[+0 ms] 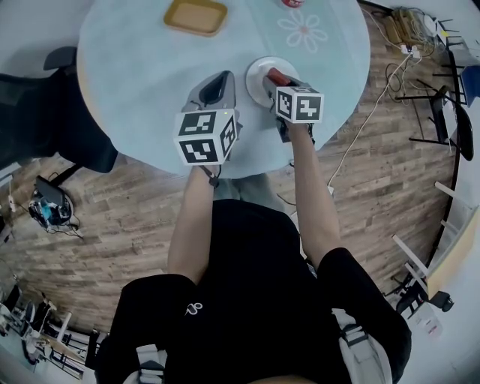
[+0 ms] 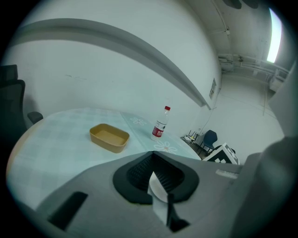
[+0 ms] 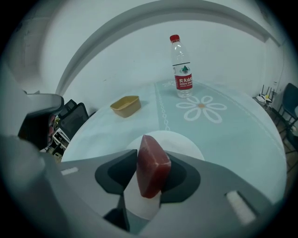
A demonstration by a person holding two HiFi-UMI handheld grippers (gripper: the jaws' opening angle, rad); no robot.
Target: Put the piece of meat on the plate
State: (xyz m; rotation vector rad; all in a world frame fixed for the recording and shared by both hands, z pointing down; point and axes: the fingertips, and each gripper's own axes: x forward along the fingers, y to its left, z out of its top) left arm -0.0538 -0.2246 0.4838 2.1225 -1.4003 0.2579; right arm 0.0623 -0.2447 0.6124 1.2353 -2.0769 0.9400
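Left tongs (image 1: 220,81) hang just left of the white plate (image 1: 255,73), released, nothing in them, low over the round worktop (image 1: 135,90). Right tongs (image 1: 281,82) are over the plate, slack. The reddish piece of meat (image 3: 152,165) stands tilted between their pads, right above the plate, but whether it's actually resting on it is hard to say. Beyond the plate there's a yellow tray (image 1: 196,16) and a water bottle (image 3: 182,67).

Plate (image 1: 257,73) on table (image 1: 135,90), near front edge. Meat (image 3: 152,167) over plate, between right gripper (image 1: 281,79) jaws. Left gripper (image 1: 219,86) left of plate. Tray (image 1: 196,16), bottle (image 3: 182,65) behind.
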